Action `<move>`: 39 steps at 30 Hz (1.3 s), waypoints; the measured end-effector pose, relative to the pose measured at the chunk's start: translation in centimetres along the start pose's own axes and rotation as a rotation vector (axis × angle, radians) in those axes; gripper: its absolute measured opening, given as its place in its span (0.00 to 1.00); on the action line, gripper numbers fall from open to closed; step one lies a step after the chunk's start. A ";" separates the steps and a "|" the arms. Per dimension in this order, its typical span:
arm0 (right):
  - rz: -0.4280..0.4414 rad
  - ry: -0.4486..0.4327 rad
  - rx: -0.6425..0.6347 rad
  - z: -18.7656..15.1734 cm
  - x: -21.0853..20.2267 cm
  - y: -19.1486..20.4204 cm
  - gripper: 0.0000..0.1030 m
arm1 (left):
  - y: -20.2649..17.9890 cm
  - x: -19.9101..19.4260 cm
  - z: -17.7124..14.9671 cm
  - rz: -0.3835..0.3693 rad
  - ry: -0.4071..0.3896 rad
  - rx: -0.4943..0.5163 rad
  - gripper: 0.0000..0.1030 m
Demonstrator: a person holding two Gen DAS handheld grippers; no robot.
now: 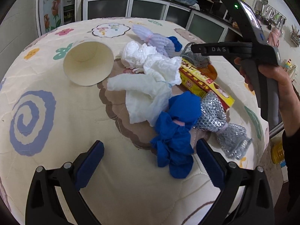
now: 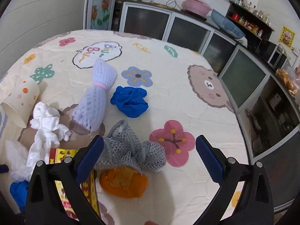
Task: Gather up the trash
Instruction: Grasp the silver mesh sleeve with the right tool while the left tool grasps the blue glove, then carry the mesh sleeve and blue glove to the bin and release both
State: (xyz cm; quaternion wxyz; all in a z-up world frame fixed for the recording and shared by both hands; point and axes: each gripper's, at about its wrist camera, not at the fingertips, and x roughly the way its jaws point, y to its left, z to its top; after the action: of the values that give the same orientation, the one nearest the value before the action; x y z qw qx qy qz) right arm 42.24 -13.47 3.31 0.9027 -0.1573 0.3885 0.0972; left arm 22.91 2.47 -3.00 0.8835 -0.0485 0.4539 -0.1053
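Trash lies in a heap on the patterned tablecloth. In the left wrist view I see a tipped paper cup, crumpled white tissue, a blue crumpled glove, a silver mesh bundle, a red and yellow box and a lilac foam net. My left gripper is open, its right finger beside the blue glove. My right gripper is open over a grey mesh scrubber and an orange peel. A second blue glove lies beyond, next to the lilac foam net.
A hand holds the right gripper's handle at the table's right side. Dark glass-fronted cabinets line the far wall, topped by a pink basin and a blue basket. The tablecloth on the right bears only printed flowers and a bear.
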 end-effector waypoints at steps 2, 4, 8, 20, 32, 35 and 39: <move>0.005 0.011 0.013 0.1 0.6 -0.1 0.88 | -0.2 0.2 0.1 0.005 -0.002 0.009 0.92; 0.012 0.031 0.011 0.1 1.4 0.0 0.78 | -0.4 0.5 0.3 0.006 -0.002 0.012 0.92; 0.019 0.061 0.009 0.0 2.1 0.0 0.52 | -0.1 0.2 0.5 0.002 -0.010 -0.002 0.58; 0.032 0.014 0.104 -0.3 -0.2 -1.5 0.11 | 0.3 -2.2 0.4 -0.095 -0.043 -0.065 0.15; 0.115 -0.123 0.259 -1.4 -7.3 -6.1 0.11 | 0.3 -6.9 0.8 -0.088 -0.150 -0.035 0.15; 0.118 -0.145 0.303 -3.2 -10.1 -7.7 0.11 | -1.5 -7.5 0.4 -0.125 -0.155 0.017 0.15; 0.070 -0.182 0.351 -7.8 -15.2 -10.2 0.11 | -5.4 -7.8 -0.4 -0.203 -0.144 0.117 0.15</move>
State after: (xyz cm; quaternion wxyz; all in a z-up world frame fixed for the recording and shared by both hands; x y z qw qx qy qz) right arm 29.73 -26.60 11.56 0.9438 0.0257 0.3214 0.0731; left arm 17.43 -0.96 3.90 0.8999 -0.0500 0.3752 -0.2166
